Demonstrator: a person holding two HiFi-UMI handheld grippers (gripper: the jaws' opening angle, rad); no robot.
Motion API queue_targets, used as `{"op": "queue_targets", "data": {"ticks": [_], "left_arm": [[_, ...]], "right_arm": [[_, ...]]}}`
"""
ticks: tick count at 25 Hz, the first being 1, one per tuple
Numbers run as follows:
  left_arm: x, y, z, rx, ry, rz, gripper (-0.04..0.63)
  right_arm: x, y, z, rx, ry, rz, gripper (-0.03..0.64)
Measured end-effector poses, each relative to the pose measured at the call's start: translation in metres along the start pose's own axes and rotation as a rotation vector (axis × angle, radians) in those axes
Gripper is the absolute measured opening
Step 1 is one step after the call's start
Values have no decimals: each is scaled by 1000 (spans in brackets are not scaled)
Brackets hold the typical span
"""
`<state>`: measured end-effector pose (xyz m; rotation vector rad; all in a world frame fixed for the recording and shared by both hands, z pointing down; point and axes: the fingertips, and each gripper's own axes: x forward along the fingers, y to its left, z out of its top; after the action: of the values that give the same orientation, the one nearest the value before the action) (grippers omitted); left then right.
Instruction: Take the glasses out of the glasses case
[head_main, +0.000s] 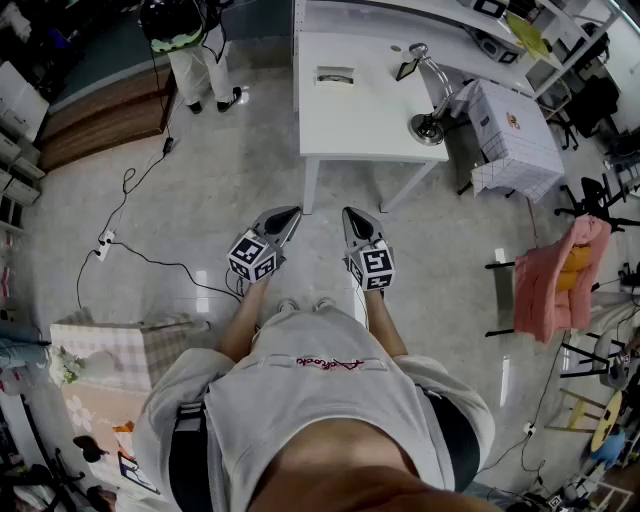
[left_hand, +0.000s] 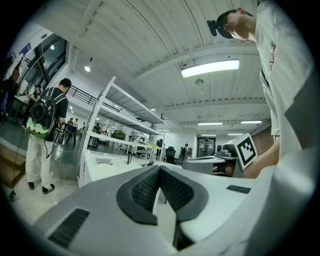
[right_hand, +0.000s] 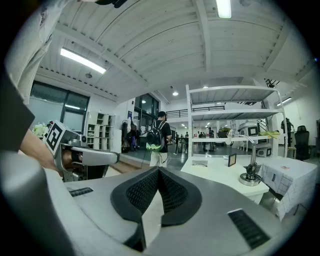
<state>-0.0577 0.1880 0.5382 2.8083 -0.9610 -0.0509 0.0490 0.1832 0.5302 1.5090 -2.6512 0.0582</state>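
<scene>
The glasses case (head_main: 334, 75) is a small pale oblong lying on the white table (head_main: 350, 130), well ahead of me across open floor; it is too small to tell what it holds. The same case shows far off in the left gripper view (left_hand: 104, 163) and in the right gripper view (right_hand: 201, 164). My left gripper (head_main: 290, 213) and right gripper (head_main: 352, 214) are held side by side in front of my waist, pointing level toward the table. Both are shut, their dark pads meeting with nothing between them (left_hand: 159, 167) (right_hand: 158, 170).
A desk lamp (head_main: 428, 90) and a small dark stand-up frame (head_main: 407, 70) share the table. A check-cloth table (head_main: 515, 135) stands right of it, a pink chair (head_main: 560, 280) farther right. A person with a backpack (head_main: 190, 40) stands at back left. A cable and power strip (head_main: 105, 240) lie on the floor.
</scene>
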Motion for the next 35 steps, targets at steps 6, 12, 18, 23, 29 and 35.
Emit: {"op": "queue_targets", "data": {"ticks": [6,12,18,23,29,35], "left_arm": [[6,-11,-4,-6,6,-11,5],[13,-16,-2,-1,8,-15,5],[24,-25,-4,-2,14,-19,5],[34,-31,-9,-3,25,-11,5],[42,-37,-15,-1,31,22,5],[49,-47,-22,-9,32,37,5]], "right_arm": [[-6,-4,-5,1,2,8,-9],[-10,-8,2,1,-37,8,-5],[-10,-11,-5,11,-28,21,-5],[-13,-23,-9,25,-25,29,-5],[-20,-38,-14,34,-26,45,-5],[-26,-45,-20,41,-24,63,-5]]}}
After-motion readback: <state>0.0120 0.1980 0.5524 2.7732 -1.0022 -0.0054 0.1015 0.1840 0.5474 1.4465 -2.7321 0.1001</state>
